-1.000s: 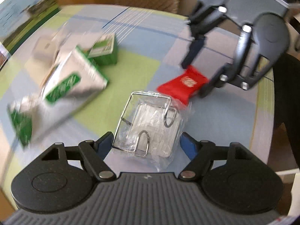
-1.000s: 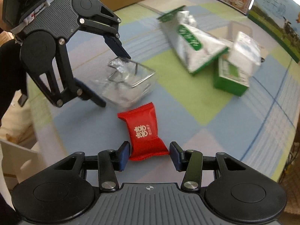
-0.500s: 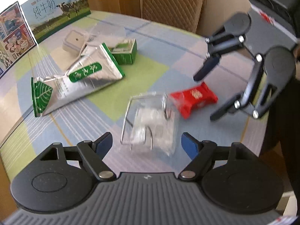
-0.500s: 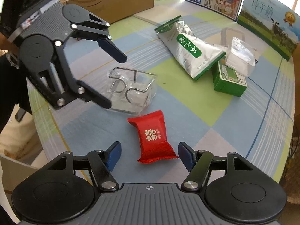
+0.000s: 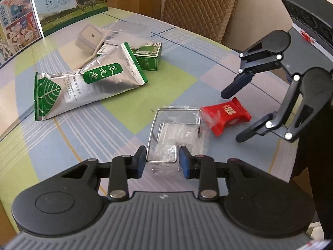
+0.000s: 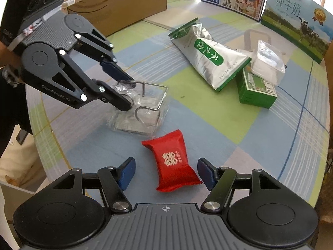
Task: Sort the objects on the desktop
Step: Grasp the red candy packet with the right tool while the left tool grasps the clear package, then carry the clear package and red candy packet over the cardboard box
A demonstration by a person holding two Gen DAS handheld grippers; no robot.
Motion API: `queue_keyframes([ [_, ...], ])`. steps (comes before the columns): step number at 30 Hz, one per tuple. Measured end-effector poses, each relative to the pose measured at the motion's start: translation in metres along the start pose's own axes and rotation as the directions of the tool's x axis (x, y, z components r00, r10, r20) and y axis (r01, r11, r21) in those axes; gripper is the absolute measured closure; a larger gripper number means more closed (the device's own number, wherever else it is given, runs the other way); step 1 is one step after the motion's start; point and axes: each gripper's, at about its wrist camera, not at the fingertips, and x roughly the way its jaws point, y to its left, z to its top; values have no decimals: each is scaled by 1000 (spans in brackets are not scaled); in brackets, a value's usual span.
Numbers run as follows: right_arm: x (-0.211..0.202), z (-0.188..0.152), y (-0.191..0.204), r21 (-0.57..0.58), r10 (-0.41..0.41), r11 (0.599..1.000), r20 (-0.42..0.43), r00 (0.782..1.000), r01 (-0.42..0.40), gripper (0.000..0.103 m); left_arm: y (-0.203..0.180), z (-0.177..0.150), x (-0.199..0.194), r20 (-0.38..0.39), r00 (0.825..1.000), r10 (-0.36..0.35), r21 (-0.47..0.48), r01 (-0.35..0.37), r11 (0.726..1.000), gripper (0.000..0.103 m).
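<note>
A clear plastic packet with wire hooks [image 5: 177, 129] lies on the checked tablecloth; it also shows in the right wrist view [image 6: 143, 108]. My left gripper [image 5: 162, 162] is shut on its near edge, also seen from the right wrist view [image 6: 122, 89]. A red candy packet [image 5: 225, 117] lies just right of it, and in the right wrist view [image 6: 172, 160] it lies between the open fingers of my right gripper [image 6: 166, 173]. My right gripper [image 5: 235, 114] is open, jaws wide on both sides of the candy.
A silver-green tea pouch [image 5: 87, 85], a green box [image 5: 148, 57] and clear plastic containers [image 5: 89, 36] lie further back. Milk cartons and posters [image 6: 295, 16] stand along the far edge. A cardboard box [image 6: 118, 6] is at the back. The table's edge [image 6: 41, 145] is near.
My left gripper has closed from wide open onto the near edge of the hook packet. My right gripper has opened wider and drawn back a little from the red candy.
</note>
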Motion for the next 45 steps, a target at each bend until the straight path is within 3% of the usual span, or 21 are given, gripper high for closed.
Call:
queue_keyframes([
  [5, 3, 1, 0, 3, -3, 1000, -1, 1000, 3, 45, -8, -6, -11, -29, 996, 80, -93, -82, 992, 76],
  [9, 6, 4, -1, -17, 0, 1000, -18, 1000, 0, 52, -12, -13, -15, -30, 996, 90, -147, -93, 985, 76],
  [13, 6, 7, -4, -17, 15, 1000, -36, 999, -15, 61, -15, -16, -13, -28, 996, 81, -148, -85, 985, 74],
  [16, 5, 9, -5, -9, 31, 999, -46, 998, -32, 74, -17, -16, -15, -22, 997, 72, -111, -74, 991, 73],
  [26, 3, 6, 3, 23, 24, 999, -35, 999, -23, 80, -15, -15, -12, -36, 998, 43, -98, -46, 994, 72],
  [45, -25, 0, 31, 263, -80, 963, 62, 995, 61, 80, -24, -33, -38, -29, 996, 89, -249, -94, 964, 77],
])
